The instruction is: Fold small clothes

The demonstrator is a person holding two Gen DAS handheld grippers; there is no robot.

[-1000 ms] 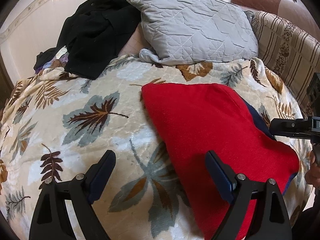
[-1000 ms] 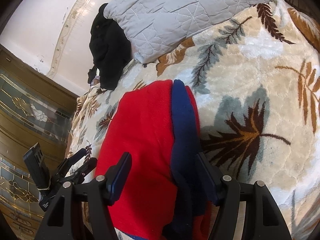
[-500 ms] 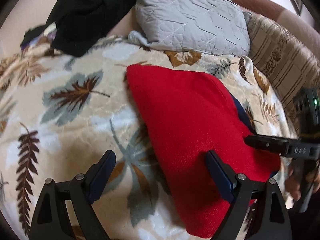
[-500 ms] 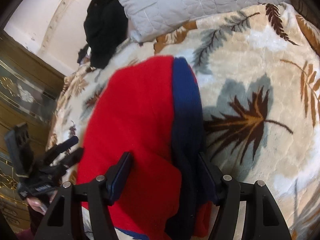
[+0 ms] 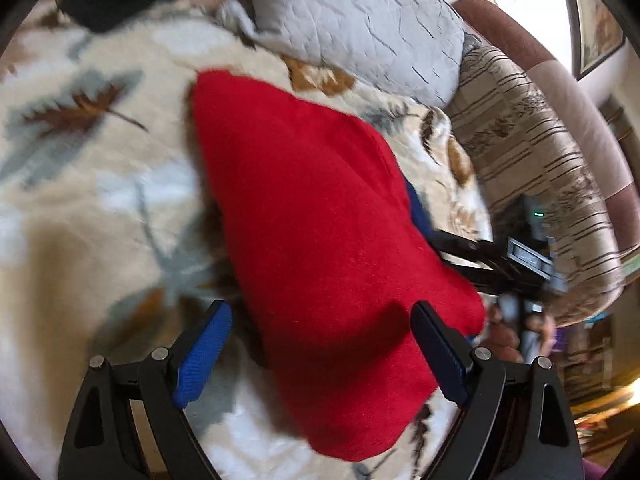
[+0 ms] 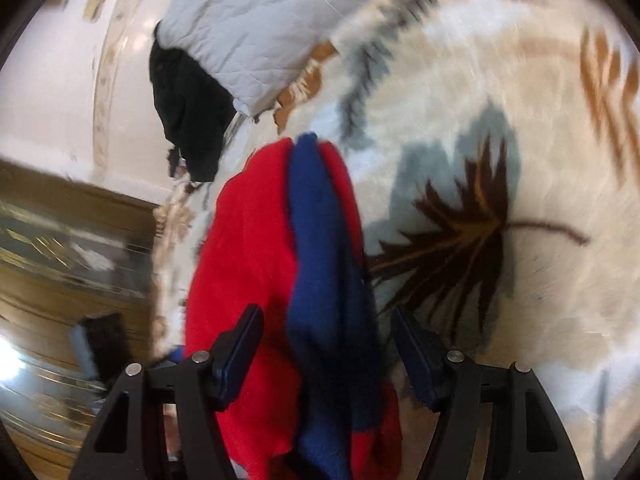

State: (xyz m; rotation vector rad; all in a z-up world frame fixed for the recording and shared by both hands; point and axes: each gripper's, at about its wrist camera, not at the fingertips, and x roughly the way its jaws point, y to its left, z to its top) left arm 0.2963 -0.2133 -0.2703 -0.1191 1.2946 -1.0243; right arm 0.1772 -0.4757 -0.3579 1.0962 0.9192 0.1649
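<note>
Left gripper (image 5: 320,356) is hovering with its jaws spread wide, blue-padded fingers (image 5: 202,354) straddling the near end of the folded red fleece garment (image 5: 320,216); nothing is clamped between them, and whether the pads are touching the cloth is not resolvable. Right gripper (image 6: 326,354) is likewise standing wide open, its fingers sitting on either side of the garment's edge, where a dark blue fleece layer (image 6: 320,264) is showing between red layers; no grip on the fabric is evident, contact uncertain owing to blur. The garment is lying flat on the cream plush blanket with a brown and grey leaf print (image 5: 92,184), which is covering the bed. In the left wrist view the right gripper is appearing at the garment's far right edge (image 5: 500,260). A grey quilted pillow (image 5: 360,24) is resting beyond the garment at the head of the bed, with a heap of black clothing (image 6: 188,108) lying just beside it. A striped beige upholstered seat (image 5: 540,168) is standing beside the bed. Both views are motion-blurred.
</note>
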